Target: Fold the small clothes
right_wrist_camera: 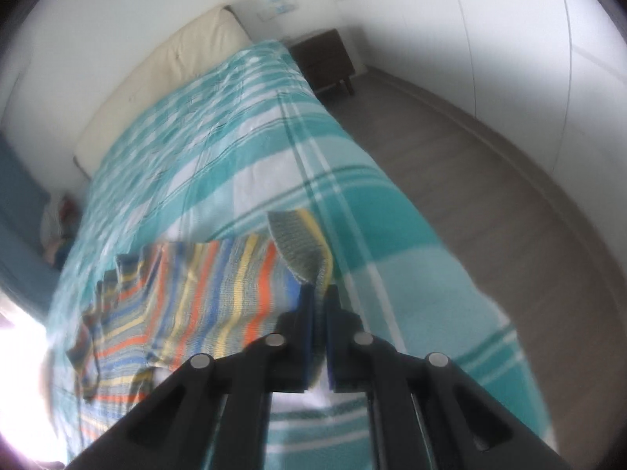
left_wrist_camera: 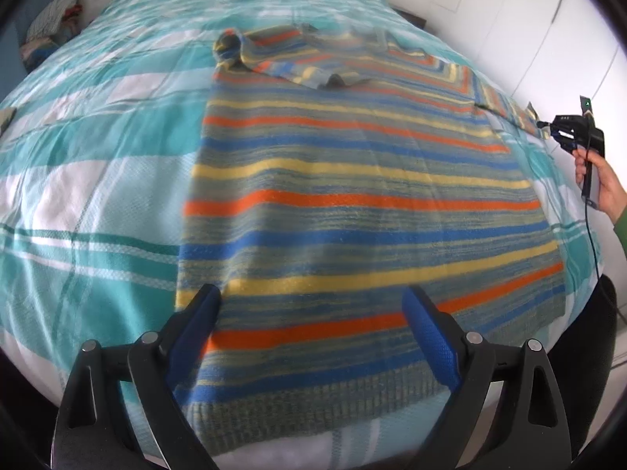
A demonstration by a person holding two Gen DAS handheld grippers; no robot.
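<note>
- Striped sweater (left_wrist_camera: pixel 352 203) lies spread flat on the bed cover (left_wrist_camera: pixel 98 196), hem toward the left wrist camera, neck at the far end.
- One sleeve (left_wrist_camera: pixel 274 62) is folded across the chest near the collar; the other sleeve (right_wrist_camera: pixel 235 282) stretches out sideways toward the bed's edge.
- Left gripper (left_wrist_camera: pixel 313 313) hangs over the hem end of the sweater, jaws spread wide, one blue pad at each side of the lower stripes. Nothing pinched between them; whether the tips touch the knit cannot be told.
- Right gripper (right_wrist_camera: pixel 319 301) has its jaws pressed together on the end of the outstretched sleeve; the grey ribbed cuff (right_wrist_camera: pixel 298 246) sticks up just past the fingertips.
- From the left wrist view the right gripper (left_wrist_camera: pixel 546 127) shows at the far right edge of the bed, held by a hand (left_wrist_camera: pixel 599 184) with a green cuff on the arm, a cable trailing down from it.
- Right wrist view is motion-blurred. Beyond the bed: a cream headboard (right_wrist_camera: pixel 156 78), a dark bedside table (right_wrist_camera: pixel 325 62), grey floor (right_wrist_camera: pixel 490 196).
</note>
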